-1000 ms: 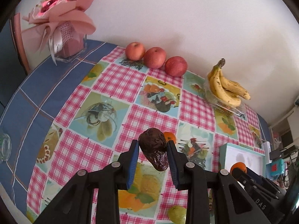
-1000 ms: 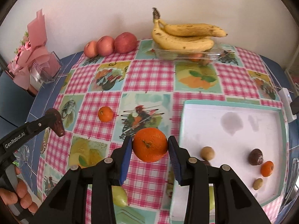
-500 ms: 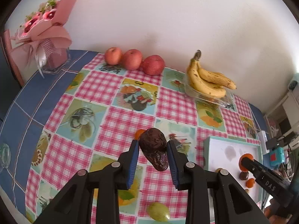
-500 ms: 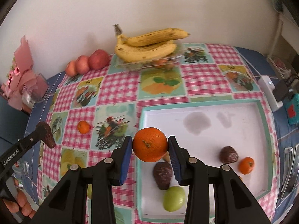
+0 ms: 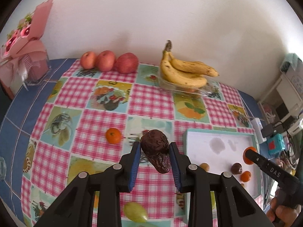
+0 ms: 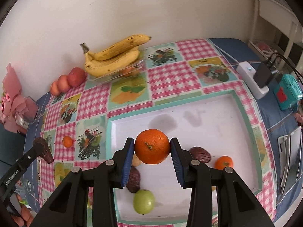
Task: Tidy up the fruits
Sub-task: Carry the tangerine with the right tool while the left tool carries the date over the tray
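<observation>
My left gripper (image 5: 155, 152) is shut on a dark wrinkled avocado (image 5: 156, 147), held above the checked tablecloth just left of the white tray (image 5: 217, 138). My right gripper (image 6: 152, 150) is shut on a large orange (image 6: 152, 146), held over the middle of the white tray (image 6: 217, 117). In the tray lie a green fruit (image 6: 144, 201), dark brown fruits (image 6: 200, 154), a small tangerine (image 6: 224, 162) and a small tan fruit (image 6: 136, 161). A small tangerine (image 5: 113, 135) and a green fruit (image 5: 135, 211) lie on the cloth. The left gripper also shows in the right wrist view (image 6: 42, 148).
Bananas (image 5: 184, 71) rest on a clear container at the back by the wall. Three apples (image 5: 107, 61) line the back edge. A pink bouquet in a glass vase (image 5: 28, 56) stands at the back left. A power strip (image 6: 252, 81) and teal device (image 6: 287, 91) lie right of the tray.
Both grippers have moved right with their fruit. The right gripper with the orange has come from the tray's left rim to over its middle; the left one has neared the tray's left edge.
</observation>
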A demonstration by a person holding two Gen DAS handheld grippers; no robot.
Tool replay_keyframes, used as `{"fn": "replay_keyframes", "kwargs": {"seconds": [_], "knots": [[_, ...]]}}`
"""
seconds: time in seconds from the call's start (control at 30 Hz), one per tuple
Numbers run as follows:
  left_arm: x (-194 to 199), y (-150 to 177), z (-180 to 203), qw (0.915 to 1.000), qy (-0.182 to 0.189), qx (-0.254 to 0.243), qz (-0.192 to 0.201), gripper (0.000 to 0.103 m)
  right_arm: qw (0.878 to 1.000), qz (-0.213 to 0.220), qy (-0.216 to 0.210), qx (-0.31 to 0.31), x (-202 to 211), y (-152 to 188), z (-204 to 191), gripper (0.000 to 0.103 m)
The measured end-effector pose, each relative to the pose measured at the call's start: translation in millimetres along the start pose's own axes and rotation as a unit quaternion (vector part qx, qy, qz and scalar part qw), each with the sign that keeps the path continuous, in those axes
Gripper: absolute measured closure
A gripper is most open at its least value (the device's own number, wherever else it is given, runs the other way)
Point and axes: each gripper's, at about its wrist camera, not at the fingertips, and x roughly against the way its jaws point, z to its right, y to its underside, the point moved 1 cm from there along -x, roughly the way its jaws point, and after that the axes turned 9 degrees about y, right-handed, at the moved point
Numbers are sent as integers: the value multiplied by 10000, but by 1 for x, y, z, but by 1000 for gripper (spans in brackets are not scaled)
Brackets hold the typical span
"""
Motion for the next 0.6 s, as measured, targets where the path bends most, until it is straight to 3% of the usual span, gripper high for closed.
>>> {"fn": "replay_keyframes", "kwargs": {"seconds": [0.6], "knots": [[-26, 10, 76, 9960, 370, -787, -197, 70, 9967, 104, 415, -682, 4, -5, 73, 62]]}}
